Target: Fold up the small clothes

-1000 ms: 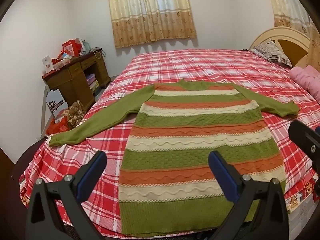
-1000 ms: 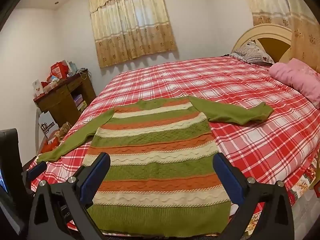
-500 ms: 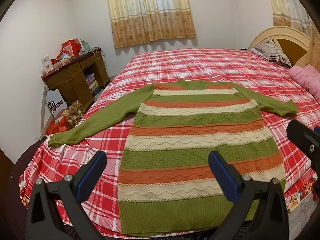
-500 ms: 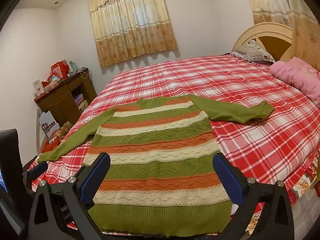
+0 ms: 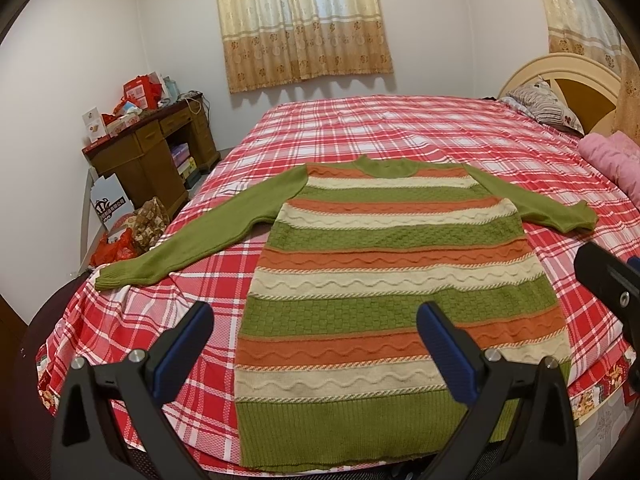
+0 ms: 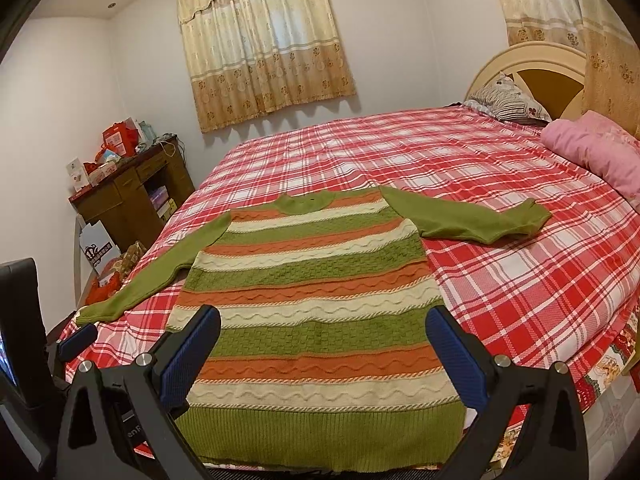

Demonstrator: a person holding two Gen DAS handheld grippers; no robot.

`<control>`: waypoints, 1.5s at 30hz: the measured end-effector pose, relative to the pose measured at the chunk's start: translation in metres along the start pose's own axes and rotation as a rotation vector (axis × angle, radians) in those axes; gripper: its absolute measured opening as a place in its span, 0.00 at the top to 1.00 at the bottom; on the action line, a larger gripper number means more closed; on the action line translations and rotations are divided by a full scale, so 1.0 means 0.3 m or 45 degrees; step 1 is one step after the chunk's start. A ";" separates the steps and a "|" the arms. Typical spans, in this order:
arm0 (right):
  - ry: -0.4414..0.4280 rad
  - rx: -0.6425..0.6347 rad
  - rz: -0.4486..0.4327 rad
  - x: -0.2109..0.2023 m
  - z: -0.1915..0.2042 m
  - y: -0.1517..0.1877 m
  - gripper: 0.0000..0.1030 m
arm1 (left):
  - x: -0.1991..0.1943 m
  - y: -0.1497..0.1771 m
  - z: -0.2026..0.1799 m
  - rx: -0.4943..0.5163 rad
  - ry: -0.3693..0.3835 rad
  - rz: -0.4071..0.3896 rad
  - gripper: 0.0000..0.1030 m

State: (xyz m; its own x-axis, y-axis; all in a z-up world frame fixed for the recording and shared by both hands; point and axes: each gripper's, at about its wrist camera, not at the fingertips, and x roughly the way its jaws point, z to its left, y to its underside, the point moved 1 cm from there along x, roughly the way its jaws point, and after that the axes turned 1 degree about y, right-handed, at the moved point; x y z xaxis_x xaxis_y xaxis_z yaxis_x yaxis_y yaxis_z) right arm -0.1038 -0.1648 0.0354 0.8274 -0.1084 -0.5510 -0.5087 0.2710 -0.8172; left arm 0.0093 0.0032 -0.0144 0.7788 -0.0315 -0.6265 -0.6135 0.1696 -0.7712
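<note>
1. Two grippers are seen, one in each wrist view, and each is spread wide with nothing between its blue pads.
2. The left gripper [image 5: 314,344] is held above the lower part of the frame, over the hem end of the sweater [image 5: 384,280]; no contact with the cloth is visible.
3. The right gripper [image 6: 322,346] is likewise held apart over the lower stripes of the sweater [image 6: 312,300], empty (part of the left gripper is glimpsed at the lower left edge of that view).
4. One sweater is counted: green, orange and cream bands, laid flat in the centre of the frame, with its hem toward the bottom edge and its collar toward the middle.
5. Two green sleeves are spread outward, one to the left of the frame and one to the right, the right one bent near its cuff.
6. The sweater is borne by one bed with a red plaid cover [image 5: 400,128].
7. One striped pillow [image 5: 540,102] and one pink quilt [image 5: 612,164] are seen at the right of the frame.
8. One wooden desk [image 5: 152,152] stands at the left, and two curtains are counted, the larger curtain [image 5: 304,20] at top centre.
</note>
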 end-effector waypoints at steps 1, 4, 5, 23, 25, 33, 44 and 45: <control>0.000 0.000 0.001 0.000 0.000 0.000 0.01 | 0.000 0.000 0.000 0.001 0.000 0.000 0.00; 0.000 0.001 0.002 0.001 0.004 0.001 0.01 | 0.000 -0.001 0.001 0.002 0.001 0.000 0.00; 0.001 0.001 0.002 0.002 0.005 0.002 0.01 | 0.000 0.000 0.001 0.002 0.000 0.000 0.00; 0.009 0.017 0.019 0.026 -0.013 0.011 0.01 | 0.031 0.015 0.001 0.001 0.006 0.027 0.00; 0.016 0.022 0.020 0.034 -0.028 0.005 0.01 | 0.042 0.013 -0.003 0.001 0.008 0.035 0.00; 0.117 0.062 0.001 0.107 -0.125 -0.045 0.01 | 0.145 -0.029 -0.022 -0.016 0.015 0.083 0.00; 0.276 0.171 0.022 0.241 -0.380 -0.174 0.01 | 0.314 -0.135 -0.080 -0.008 0.024 0.105 0.00; 0.293 0.196 0.028 0.250 -0.423 -0.187 0.01 | 0.330 -0.143 -0.081 -0.008 0.031 0.101 0.00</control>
State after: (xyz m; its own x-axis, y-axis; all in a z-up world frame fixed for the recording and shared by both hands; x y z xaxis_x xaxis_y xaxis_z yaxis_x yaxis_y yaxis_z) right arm -0.0435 -0.3094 0.0184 0.7317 -0.3106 -0.6068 -0.4692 0.4162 -0.7789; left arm 0.1095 -0.0312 -0.0460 0.7245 -0.0422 -0.6880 -0.6739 0.1664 -0.7198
